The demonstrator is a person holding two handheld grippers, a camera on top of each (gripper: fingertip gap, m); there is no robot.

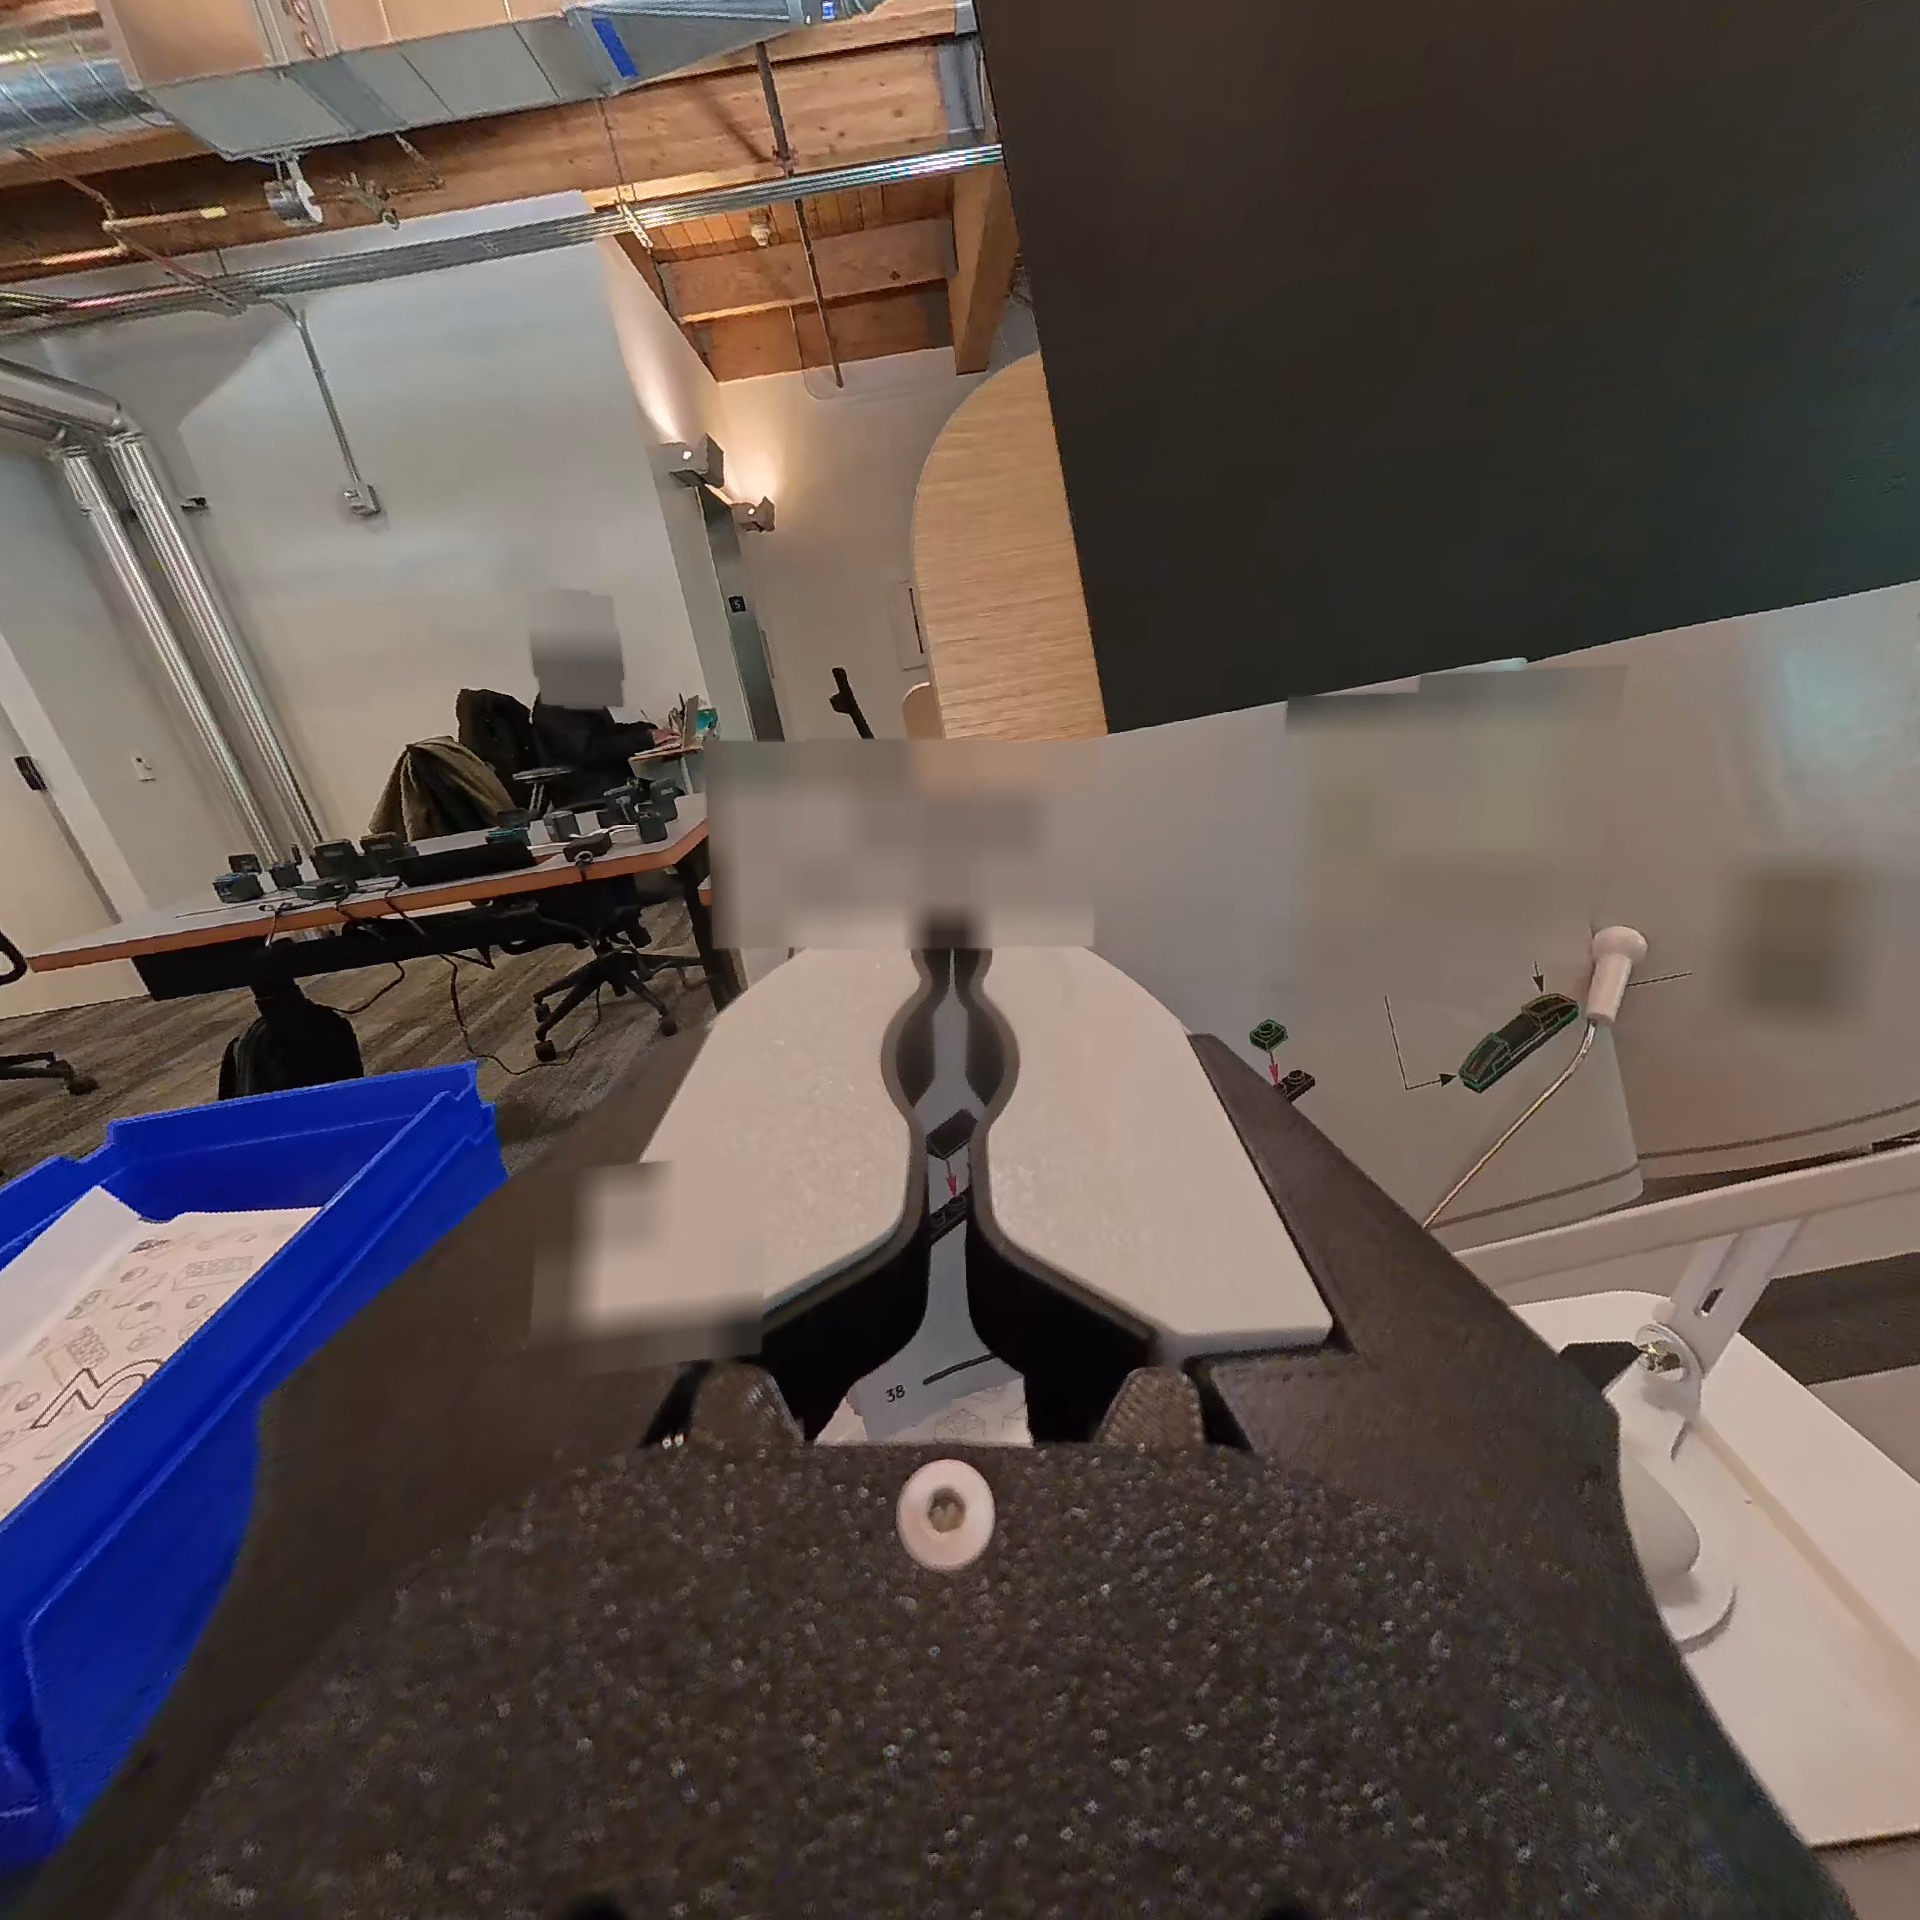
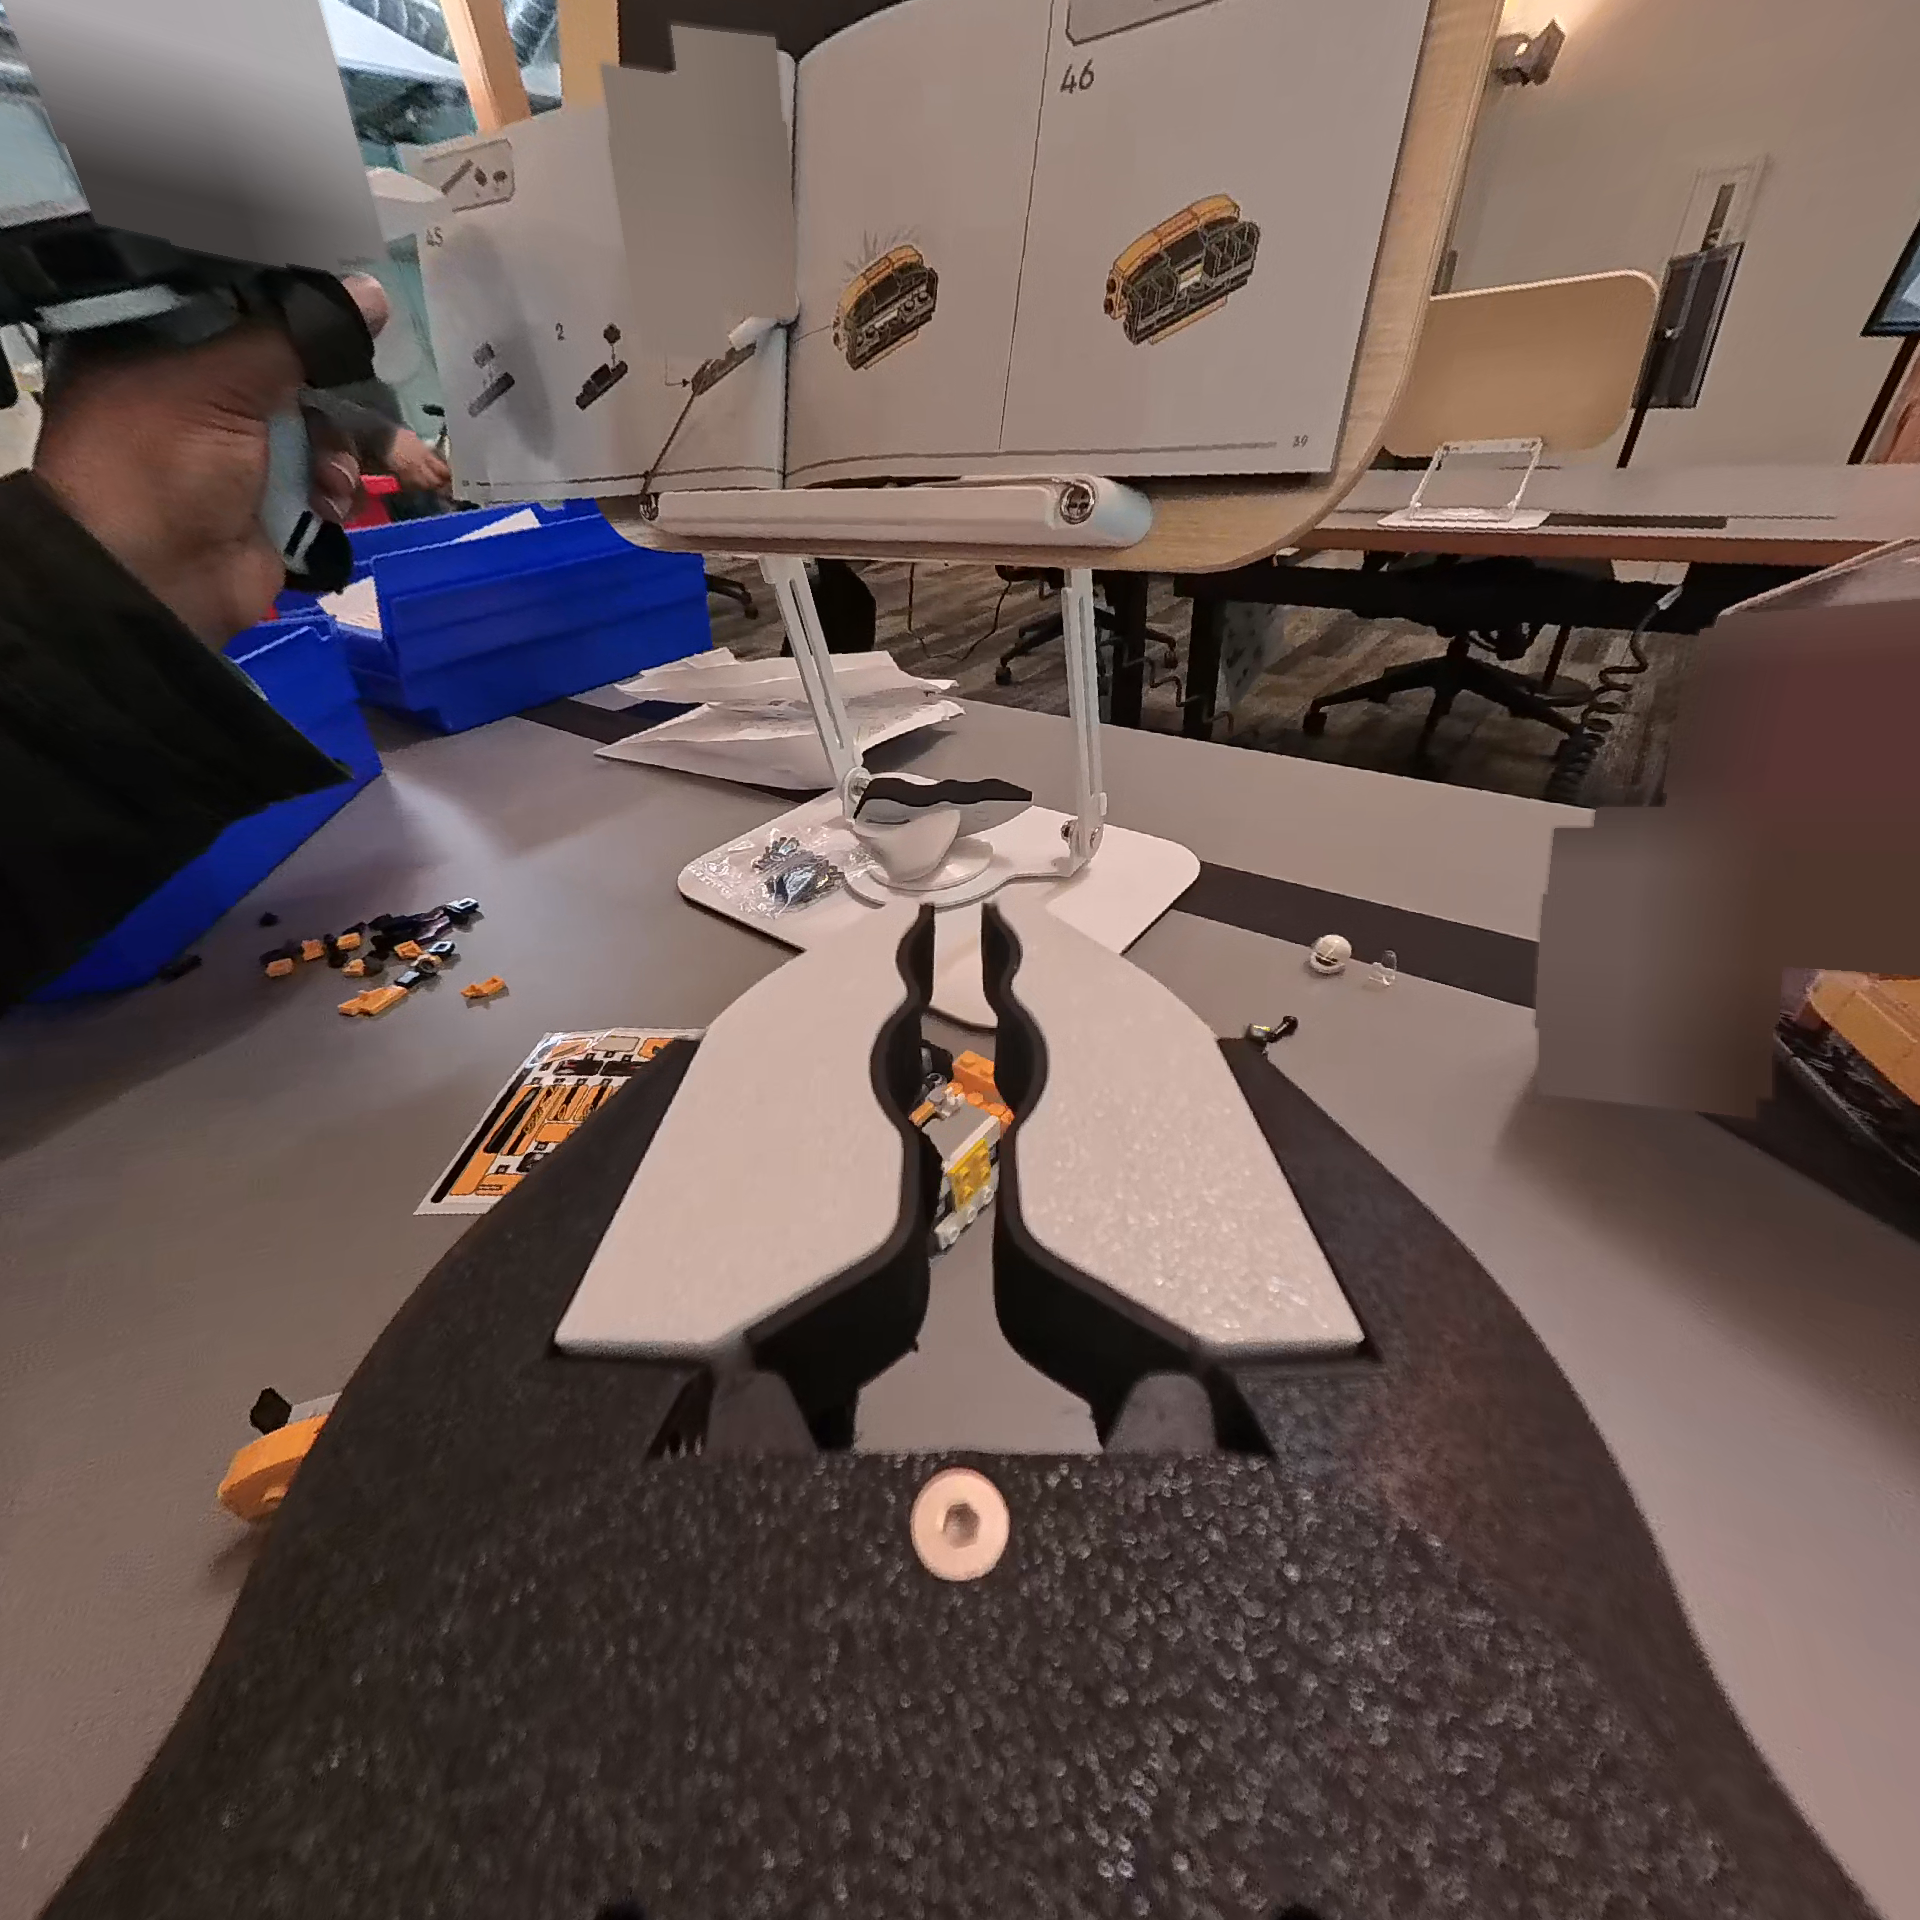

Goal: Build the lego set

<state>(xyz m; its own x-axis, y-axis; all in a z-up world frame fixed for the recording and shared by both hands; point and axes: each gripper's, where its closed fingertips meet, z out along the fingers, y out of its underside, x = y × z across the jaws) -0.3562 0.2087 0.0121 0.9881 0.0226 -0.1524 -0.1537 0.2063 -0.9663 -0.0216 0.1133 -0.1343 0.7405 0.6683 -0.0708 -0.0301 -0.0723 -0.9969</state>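
My right gripper hangs low over the grey table. Its jaws stand a little apart around a small orange, yellow and grey lego assembly, which fills the gap between the fingers. My left gripper is raised close to the open instruction booklet on its white stand. Its jaws are closed together; a dark spot at the tips is blurred. The left gripper, held by a hand, also shows at the far left of the right wrist view. Loose orange and black pieces lie on the table to the left.
The booklet stand is straight ahead, with a bag of small parts on its base. Blue bins sit at the left. A sticker sheet, an orange part, a white round piece and a box lie around. About 40 cm separates my left fingertips from my right. About 20 cm separates my right fingertips from the white round piece.
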